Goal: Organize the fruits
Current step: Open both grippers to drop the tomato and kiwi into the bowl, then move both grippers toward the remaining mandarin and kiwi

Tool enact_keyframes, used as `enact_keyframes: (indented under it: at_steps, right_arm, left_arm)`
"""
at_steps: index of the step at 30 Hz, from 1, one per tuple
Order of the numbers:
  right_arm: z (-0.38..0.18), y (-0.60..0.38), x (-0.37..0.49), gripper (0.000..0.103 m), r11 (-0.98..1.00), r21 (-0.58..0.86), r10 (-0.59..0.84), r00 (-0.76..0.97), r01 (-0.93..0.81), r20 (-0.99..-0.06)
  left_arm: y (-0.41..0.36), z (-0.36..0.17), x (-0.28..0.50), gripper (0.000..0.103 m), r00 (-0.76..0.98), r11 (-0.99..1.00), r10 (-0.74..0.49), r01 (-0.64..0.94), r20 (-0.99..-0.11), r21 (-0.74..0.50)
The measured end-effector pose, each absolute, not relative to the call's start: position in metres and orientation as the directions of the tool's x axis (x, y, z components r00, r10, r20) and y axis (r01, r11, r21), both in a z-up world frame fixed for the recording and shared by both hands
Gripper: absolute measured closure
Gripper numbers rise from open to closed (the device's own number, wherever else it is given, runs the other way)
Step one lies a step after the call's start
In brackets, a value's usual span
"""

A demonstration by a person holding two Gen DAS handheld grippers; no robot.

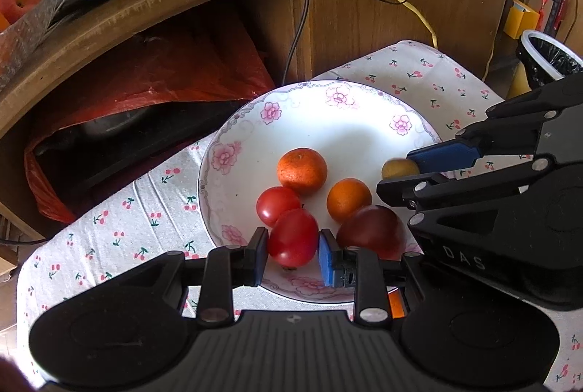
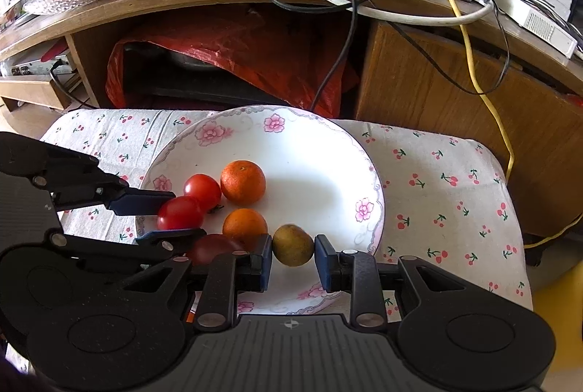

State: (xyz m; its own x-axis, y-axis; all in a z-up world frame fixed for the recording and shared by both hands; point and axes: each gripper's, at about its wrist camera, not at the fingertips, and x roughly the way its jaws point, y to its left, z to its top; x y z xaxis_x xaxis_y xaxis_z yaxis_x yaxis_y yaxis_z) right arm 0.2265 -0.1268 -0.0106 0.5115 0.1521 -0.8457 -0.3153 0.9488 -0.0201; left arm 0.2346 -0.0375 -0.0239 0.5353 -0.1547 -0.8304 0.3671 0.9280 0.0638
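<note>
We read this as the placing or picking step at the plate (image 1: 233, 151), both tools busy at once. The left gripper (image 1: 293, 253) pinches a glossy red tomato (image 1: 293, 240) at the plate's near rim; the right gripper (image 2: 293, 251) has its pads against a dull yellow-green round fruit (image 2: 292, 244) (contact looks real, squeeze force unknowable). Already on the plate: a second tomato (image 1: 277, 204), two pebbly oranges (image 1: 301, 170), a dark red plum-like fruit (image 1: 370, 228). Plate is smooth glazed ceramic with pink flowers, sitting on a cherry-print cloth (image 1: 145, 210). Next move probably calls for gentle, slow handling, since the round fruits could roll.
</note>
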Motion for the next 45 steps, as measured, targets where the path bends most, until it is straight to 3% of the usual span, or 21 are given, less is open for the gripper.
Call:
enact_keyframes:
  at_steps: [5,25,45]
  right_arm:
    - [-0.009,-0.132,0.227,0.073,0.955,-0.014,0.149,0.521,-0.295,-0.84]
    - [0.005,-0.136,0.211,0.072,0.958,-0.002,0.162,0.547,-0.288,-0.821]
    - [-0.007,-0.118,0.166,0.07,0.932,0.065,0.23,0.442,-0.357,-0.867]
  left_arm:
    - [-0.037,-0.022,0.234,0.064,0.542,0.931,-0.158,0.361,-0.825,0.059]
    - [-0.027,-0.003,0.214,0.059,0.576,0.927,-0.177,0.37,-0.798,0.061]
    - [-0.02,-0.014,0.152,0.057,0.466,0.858,-0.255,0.513,-0.847,0.024]
